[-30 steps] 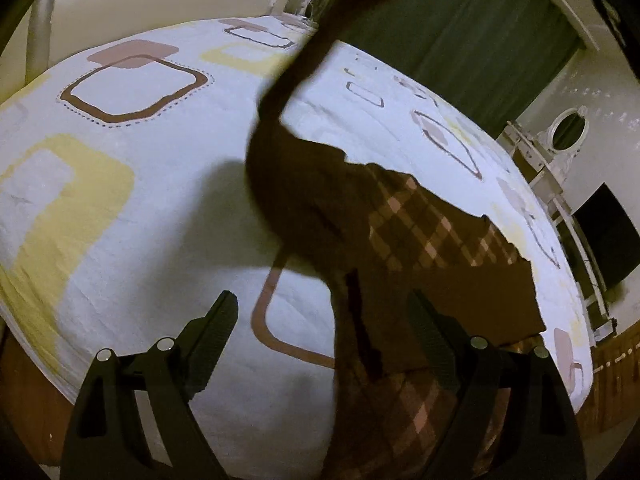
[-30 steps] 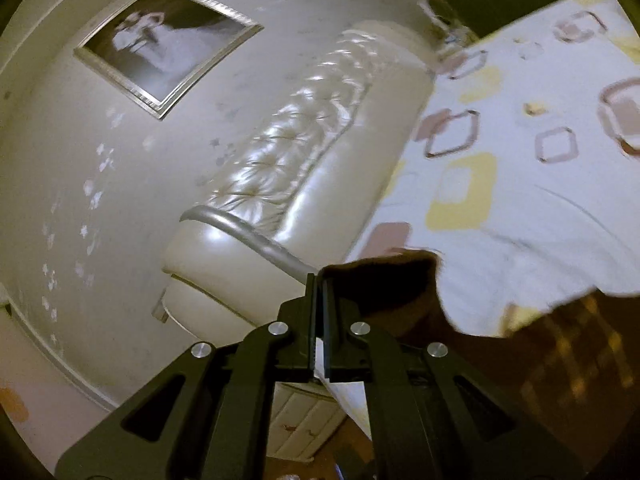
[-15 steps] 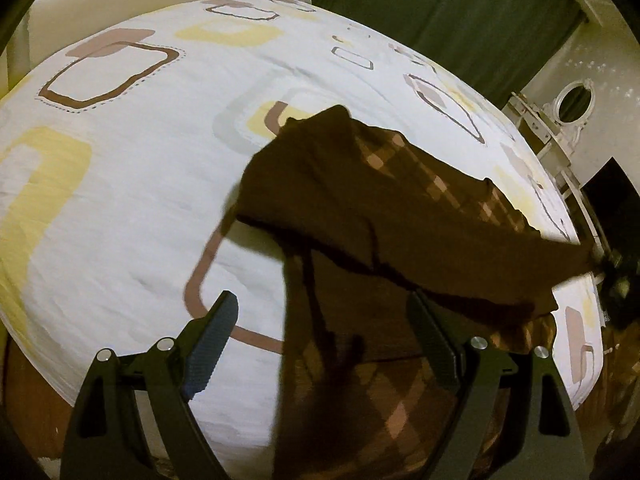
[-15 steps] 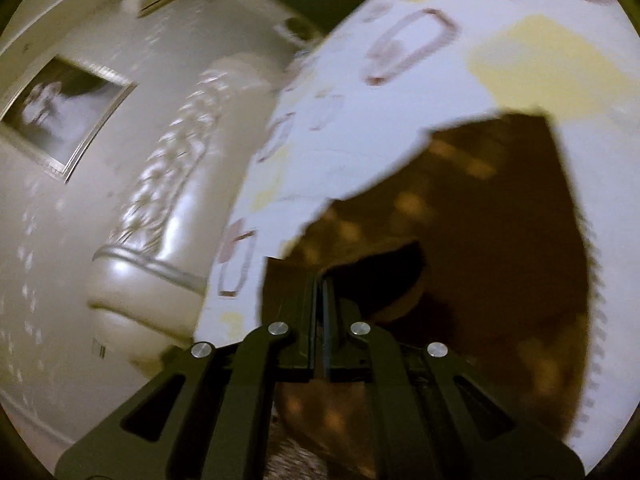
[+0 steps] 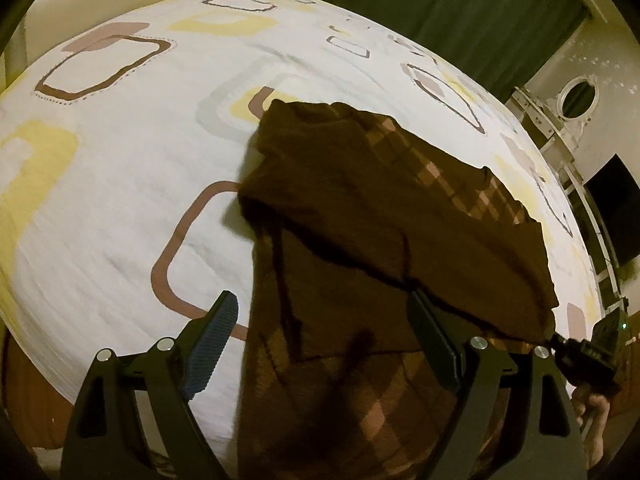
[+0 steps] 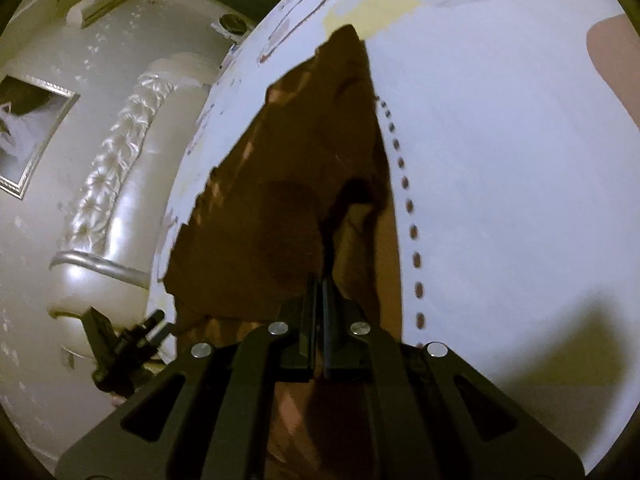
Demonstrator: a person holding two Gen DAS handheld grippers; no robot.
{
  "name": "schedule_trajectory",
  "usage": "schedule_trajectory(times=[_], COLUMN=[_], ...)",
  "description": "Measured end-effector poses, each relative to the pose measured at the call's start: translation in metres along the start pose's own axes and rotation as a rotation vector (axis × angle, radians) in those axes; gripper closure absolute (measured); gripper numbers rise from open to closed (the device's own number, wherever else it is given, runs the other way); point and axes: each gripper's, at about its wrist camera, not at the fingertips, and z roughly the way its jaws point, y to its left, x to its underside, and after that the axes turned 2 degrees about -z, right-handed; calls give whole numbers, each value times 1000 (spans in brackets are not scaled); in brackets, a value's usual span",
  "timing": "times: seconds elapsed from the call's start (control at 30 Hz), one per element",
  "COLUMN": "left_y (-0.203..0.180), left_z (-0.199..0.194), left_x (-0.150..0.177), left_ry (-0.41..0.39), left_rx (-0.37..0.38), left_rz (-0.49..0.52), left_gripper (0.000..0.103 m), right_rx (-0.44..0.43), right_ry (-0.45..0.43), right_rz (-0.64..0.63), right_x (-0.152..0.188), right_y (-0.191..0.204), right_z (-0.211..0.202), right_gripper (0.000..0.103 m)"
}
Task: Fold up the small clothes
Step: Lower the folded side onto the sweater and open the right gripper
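A brown plaid garment (image 5: 360, 208) lies on the bed sheet (image 5: 120, 184), its upper layer folded over the lower part. My left gripper (image 5: 324, 336) hovers open above the garment's near end, one finger on each side of the cloth, pads not pressing. The right gripper (image 6: 318, 284) is shut on a corner of the folded layer (image 6: 304, 160), low over the bed. In the left wrist view that gripper (image 5: 576, 354) shows at the right edge, with the cloth stretched toward it. The left gripper (image 6: 124, 344) appears at the lower left of the right wrist view.
The white sheet has brown and yellow squares. A padded cream headboard (image 6: 116, 184) and a framed picture (image 6: 28, 128) stand behind the bed. A green curtain (image 5: 440, 12), a dressing table with an oval mirror (image 5: 578, 96) and a dark screen (image 5: 616, 208) lie beyond the far side.
The right gripper came down from high above the bed with the garment's end, which now lies folded over the lower part. The left gripper shifted slightly and stayed open.
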Motion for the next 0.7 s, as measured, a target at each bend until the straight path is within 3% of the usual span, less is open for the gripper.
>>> schedule_trajectory(times=[0.13, 0.33, 0.53, 0.7], left_y=[1, 3, 5, 7], left_z=[-1, -1, -2, -1], left_x=[0, 0, 0, 0], left_ry=[3, -4, 1, 4], left_rx=[-5, -1, -6, -4], left_rz=[-2, -14, -18, -23], left_gripper=[18, 18, 18, 18], right_rx=[-29, -32, 20, 38], right_ry=[14, -94, -24, 19], right_rz=[23, -29, -58, -51], right_x=[-4, -37, -66, -59], right_y=[0, 23, 23, 24], right_z=[-8, -32, 11, 33], right_gripper=[96, 91, 90, 86])
